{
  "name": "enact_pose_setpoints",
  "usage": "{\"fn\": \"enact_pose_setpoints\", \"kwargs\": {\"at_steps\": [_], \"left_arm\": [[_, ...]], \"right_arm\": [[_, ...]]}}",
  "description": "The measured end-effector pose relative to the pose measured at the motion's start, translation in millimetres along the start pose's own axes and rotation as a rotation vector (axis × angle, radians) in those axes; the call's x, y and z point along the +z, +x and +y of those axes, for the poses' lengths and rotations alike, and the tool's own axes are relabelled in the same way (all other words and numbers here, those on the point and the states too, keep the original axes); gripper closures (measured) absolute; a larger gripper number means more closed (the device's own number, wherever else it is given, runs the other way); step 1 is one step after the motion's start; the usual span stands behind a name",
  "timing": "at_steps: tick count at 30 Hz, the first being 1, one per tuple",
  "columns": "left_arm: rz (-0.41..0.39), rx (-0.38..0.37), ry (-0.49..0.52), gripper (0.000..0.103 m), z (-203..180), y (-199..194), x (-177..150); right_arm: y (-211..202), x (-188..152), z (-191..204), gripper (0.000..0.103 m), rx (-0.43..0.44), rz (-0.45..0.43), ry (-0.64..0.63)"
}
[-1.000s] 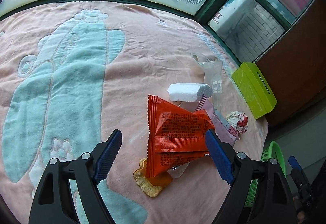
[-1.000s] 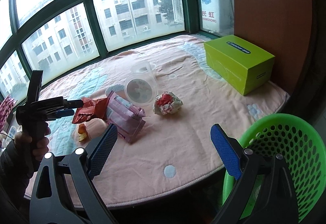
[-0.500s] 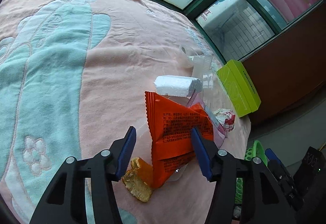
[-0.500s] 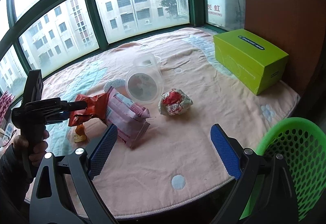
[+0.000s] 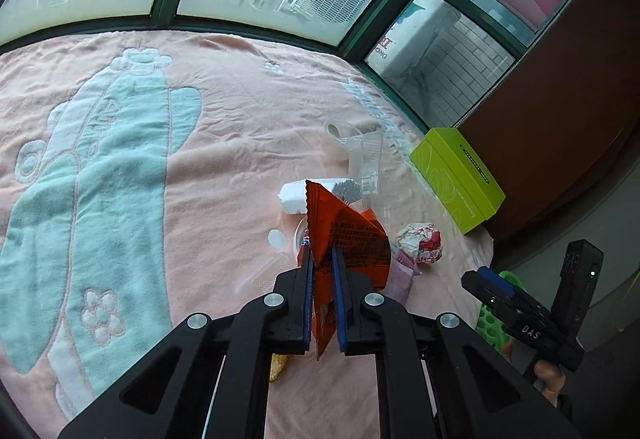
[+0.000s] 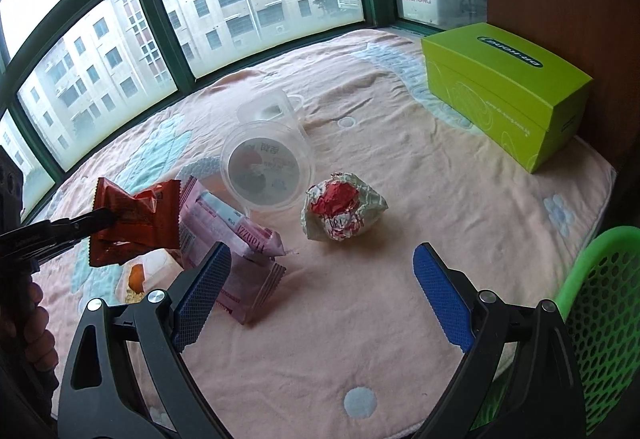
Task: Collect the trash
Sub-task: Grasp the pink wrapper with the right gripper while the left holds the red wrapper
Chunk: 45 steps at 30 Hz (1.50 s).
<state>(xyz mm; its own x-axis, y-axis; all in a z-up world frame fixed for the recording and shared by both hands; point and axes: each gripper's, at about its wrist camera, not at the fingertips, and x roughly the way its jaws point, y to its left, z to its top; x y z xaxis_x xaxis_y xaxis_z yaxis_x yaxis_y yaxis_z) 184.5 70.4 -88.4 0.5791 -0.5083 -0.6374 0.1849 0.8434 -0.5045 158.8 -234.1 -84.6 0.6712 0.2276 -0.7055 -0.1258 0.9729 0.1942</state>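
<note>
My left gripper [image 5: 322,259] holds the orange snack wrapper [image 5: 348,231], its jaws closing tight with both blue pads pressed on the wrapper's lower edge. The wrapper [image 6: 136,223] hangs lifted above the pink blanket [image 6: 400,143]. My right gripper [image 6: 320,251] stands open over the blanket with nothing between its fingers. Just beyond it lie a crumpled red-and-white wrapper [image 6: 344,211] and a pink packet [image 6: 232,231]. A clear plastic cup [image 6: 268,167] lies on its side behind them. A white foam block [image 5: 296,193] sits past the orange wrapper.
A green mesh basket [image 6: 600,319] stands off the blanket's near right edge. A lime-green tissue box [image 6: 504,87] rests at the far right by a brown wall. Snack crumbs [image 6: 136,275] lie under the lifted wrapper. Windows line the far side.
My left gripper went from wide open to shut on the orange wrapper and raised it off the blanket. My right gripper moved in closer over the blanket, staying open.
</note>
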Motion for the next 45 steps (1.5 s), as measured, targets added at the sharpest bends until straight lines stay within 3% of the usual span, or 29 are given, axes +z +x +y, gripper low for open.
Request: {"fn": "enact_pose_setpoints", "kwargs": {"at_steps": [9, 13, 22, 28, 31, 35, 45], "left_arm": [[-0.076, 0.001, 0.009, 0.094, -2.6, -34.0, 12.5], [-0.09, 0.004, 0.001, 0.094, 1.6, -42.4, 15.6], [-0.09, 0.013, -0.017, 0.094, 12.4, -44.1, 15.0], [-0.079, 0.013, -0.027, 0.094, 13.5, -39.4, 13.8], [-0.079, 0.014, -0.024, 0.094, 11.2, -39.0, 13.5], [-0.089, 0.01, -0.021, 0.094, 6.0, -41.5, 13.2], [-0.136, 0.019, 0.023, 0.094, -27.3, -56.6, 9.2]], "right_arm": [[21.9, 3.4, 48.9, 0.012, 0.103, 0.06, -0.236], [41.4, 4.9, 68.1, 0.011, 0.11, 0.094, -0.364], [82.0, 8.4, 74.2, 0.008, 0.192, 0.202, -0.442], [94.2, 2.0, 74.2, 0.01, 0.196, 0.243, -0.447], [89.7, -1.7, 74.4, 0.023, 0.185, 0.241, -0.443], [78.0, -4.6, 71.3, 0.031, 0.175, 0.222, -0.413], [24.9, -9.9, 62.8, 0.037, 0.156, 0.133, -0.295]]}}
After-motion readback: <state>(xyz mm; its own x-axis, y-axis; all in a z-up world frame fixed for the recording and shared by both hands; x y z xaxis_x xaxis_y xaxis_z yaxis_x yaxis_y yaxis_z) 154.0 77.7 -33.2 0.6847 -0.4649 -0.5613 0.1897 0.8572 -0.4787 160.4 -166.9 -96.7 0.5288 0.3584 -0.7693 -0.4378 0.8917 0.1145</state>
